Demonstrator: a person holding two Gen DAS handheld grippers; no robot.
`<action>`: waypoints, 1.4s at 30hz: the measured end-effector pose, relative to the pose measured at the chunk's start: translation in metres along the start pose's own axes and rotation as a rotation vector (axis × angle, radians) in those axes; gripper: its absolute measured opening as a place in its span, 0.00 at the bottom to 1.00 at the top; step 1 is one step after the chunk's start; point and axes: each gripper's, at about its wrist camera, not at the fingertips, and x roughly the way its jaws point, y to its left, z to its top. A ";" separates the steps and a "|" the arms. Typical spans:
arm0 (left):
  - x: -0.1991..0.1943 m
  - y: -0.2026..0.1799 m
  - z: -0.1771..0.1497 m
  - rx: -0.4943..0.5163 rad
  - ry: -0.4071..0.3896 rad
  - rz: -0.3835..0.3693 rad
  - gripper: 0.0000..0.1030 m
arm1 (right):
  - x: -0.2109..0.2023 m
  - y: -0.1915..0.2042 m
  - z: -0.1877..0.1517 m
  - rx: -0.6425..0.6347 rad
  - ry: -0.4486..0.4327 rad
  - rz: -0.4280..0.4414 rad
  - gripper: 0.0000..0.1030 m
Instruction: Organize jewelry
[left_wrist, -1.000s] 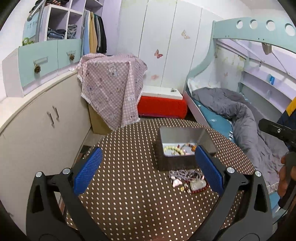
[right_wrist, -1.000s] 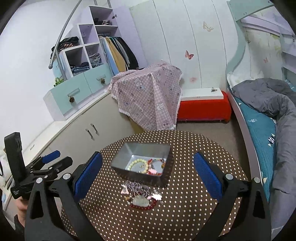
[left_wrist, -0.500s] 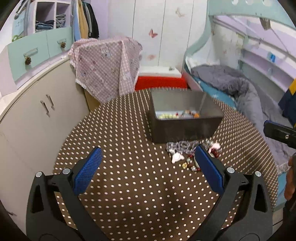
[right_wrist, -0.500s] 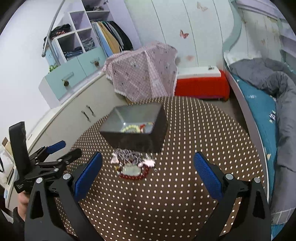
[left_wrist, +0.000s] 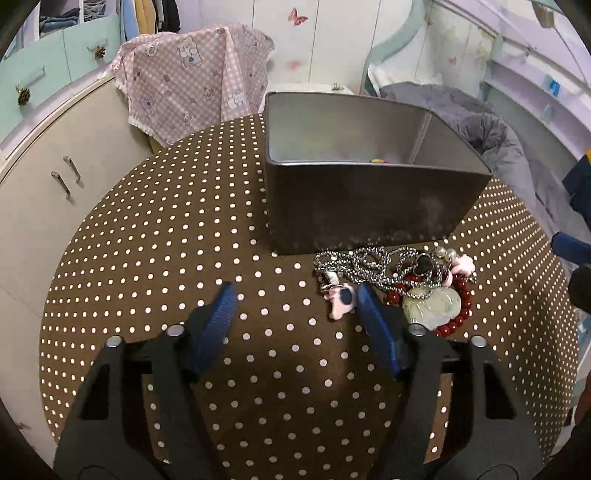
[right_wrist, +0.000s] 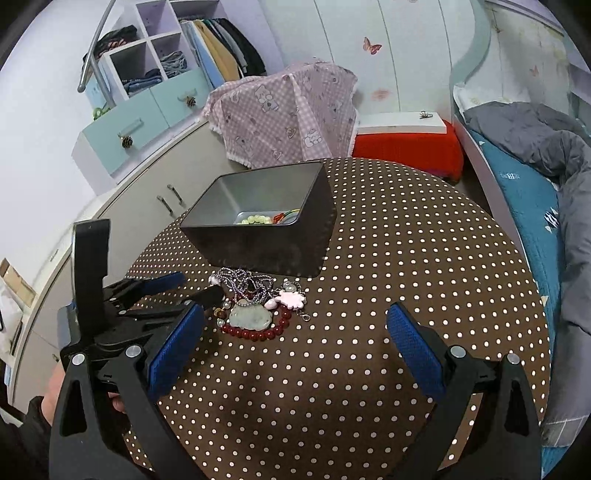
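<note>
Lying just beside the left tool (left_wrist: 295, 295): jewelry pile (left_wrist: 406, 280).

Location: a child's bedroom in a home. Beside the round dotted table (right_wrist: 369, 258) stands a bed (right_wrist: 524, 192) with a grey quilt (right_wrist: 546, 129). Behind the table: wardrobe doors (right_wrist: 388, 48) with butterfly stickers, open shelves (right_wrist: 147, 59) holding folded and hanging clothes.
</note>
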 end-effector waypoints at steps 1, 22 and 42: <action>-0.002 0.001 0.000 -0.002 -0.008 -0.010 0.39 | 0.002 0.001 0.000 -0.007 0.004 0.005 0.92; -0.003 0.032 -0.001 -0.050 -0.017 -0.079 0.57 | 0.095 0.046 0.018 -0.242 0.156 0.018 0.36; -0.027 0.033 -0.001 -0.026 -0.056 -0.147 0.12 | 0.010 0.048 0.049 -0.220 -0.026 0.096 0.13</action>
